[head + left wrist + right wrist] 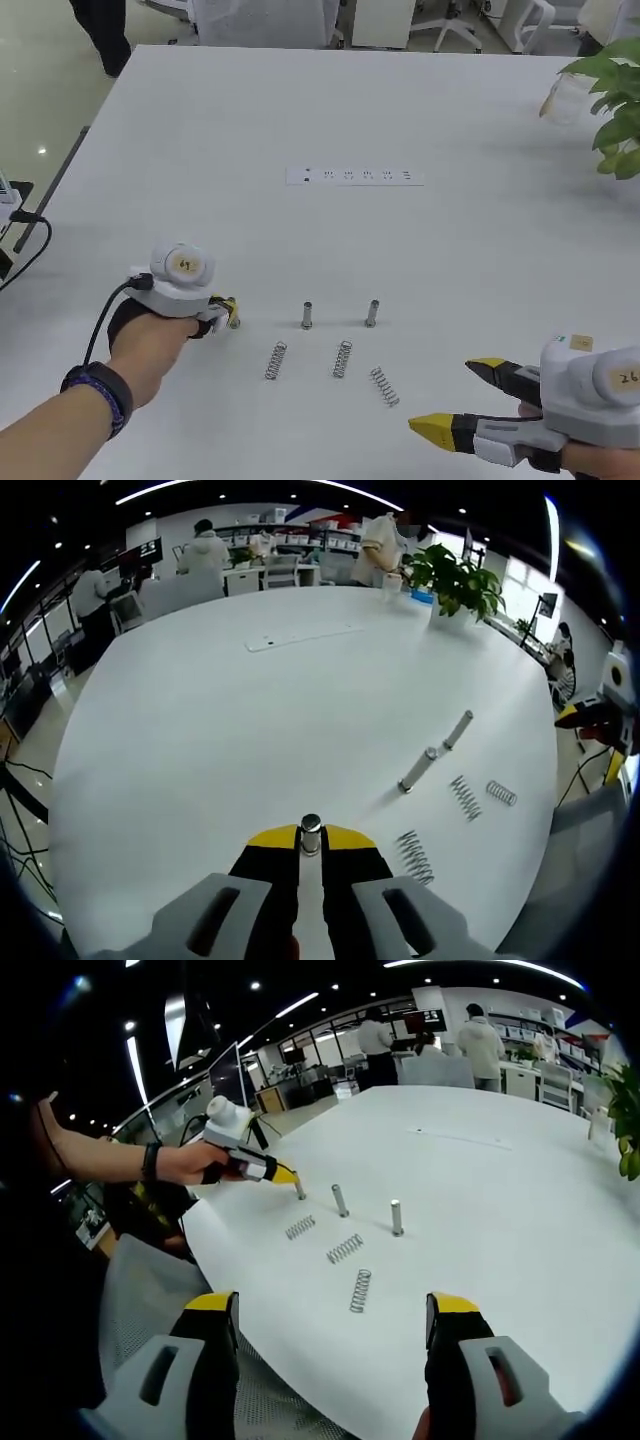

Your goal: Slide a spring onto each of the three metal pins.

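White bench [420,250], viewed from beside the person. Near its front edge 3 short metal uprights stand in a row: left pin [311,830], middle pin [307,315], right pin [372,313]. Just in front of them, lying flat and apart, are left spring [276,360], middle spring [342,359] and right spring [384,386]. None is on a pin yet.

Left gripper [228,312] has its jaws nearly together, pinching the left pin just below its head, prob. to steady it. The other 2 pins stand free. Right gripper [441,395] hovers low at front right, jaws wide apart, holding nothing, pointed toward the springs. The right spring is nearest it.

Further back lies a power strip [355,177]; a potted plant [615,100] stands at the far right.

Judging by this, the task is at its start and the step in hand is reaching for a 1st spring. Next move prob. needs the right gripper to drop to the bench, close lightly across the coils, lift, turn the spring upright and line its bore up w/ a pin top.
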### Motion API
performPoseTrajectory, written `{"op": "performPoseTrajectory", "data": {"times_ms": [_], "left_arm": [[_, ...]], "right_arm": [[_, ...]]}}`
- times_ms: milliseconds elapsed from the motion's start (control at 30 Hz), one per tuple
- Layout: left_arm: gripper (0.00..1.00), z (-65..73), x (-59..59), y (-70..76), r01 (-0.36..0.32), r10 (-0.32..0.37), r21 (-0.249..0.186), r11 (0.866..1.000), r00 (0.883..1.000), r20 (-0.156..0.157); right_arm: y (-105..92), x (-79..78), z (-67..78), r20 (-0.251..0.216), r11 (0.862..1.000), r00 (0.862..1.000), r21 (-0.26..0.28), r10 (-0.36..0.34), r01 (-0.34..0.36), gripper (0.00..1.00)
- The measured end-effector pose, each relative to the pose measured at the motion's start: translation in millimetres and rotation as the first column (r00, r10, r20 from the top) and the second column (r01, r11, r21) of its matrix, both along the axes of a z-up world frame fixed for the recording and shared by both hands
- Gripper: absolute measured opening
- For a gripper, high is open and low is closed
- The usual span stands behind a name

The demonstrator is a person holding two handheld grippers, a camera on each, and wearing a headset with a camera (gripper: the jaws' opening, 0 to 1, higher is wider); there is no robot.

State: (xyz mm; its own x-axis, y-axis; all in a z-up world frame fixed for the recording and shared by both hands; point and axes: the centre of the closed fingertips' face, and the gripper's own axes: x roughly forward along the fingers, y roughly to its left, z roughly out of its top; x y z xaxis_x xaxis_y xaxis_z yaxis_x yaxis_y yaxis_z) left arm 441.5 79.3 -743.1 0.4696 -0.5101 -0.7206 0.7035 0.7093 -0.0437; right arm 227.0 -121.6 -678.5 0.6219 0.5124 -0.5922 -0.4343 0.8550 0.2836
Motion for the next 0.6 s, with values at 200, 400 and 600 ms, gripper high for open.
{"op": "performPoseTrajectory", "data": {"times_ms": [200, 400, 600], "left_arm": [[0.00, -1.1, -1.3, -0.1, 0.004, -0.004, 0.002, 1.000, 1.000, 0.006], [0.00, -1.6, -2.6, 0.1, 0.009, -0.009, 0.006, 1.000, 1.000, 0.010], [0.00, -2.1, -3.1, 0.0, 0.010, -0.010, 0.008, 1.000, 1.000, 0.010]], "right_arm": [[0.1, -0.1, 0.0, 0.000, 1.000, 1.000, 0.002, 0.000, 0.000, 0.75], [0.5, -0.7, -0.3, -0.001, 1.000, 1.000, 0.001, 0.001, -0.001, 0.75], [0.9, -0.5, -0.2, 0.000, 1.000, 1.000, 0.002, 0.002, -0.002, 0.75]]}}
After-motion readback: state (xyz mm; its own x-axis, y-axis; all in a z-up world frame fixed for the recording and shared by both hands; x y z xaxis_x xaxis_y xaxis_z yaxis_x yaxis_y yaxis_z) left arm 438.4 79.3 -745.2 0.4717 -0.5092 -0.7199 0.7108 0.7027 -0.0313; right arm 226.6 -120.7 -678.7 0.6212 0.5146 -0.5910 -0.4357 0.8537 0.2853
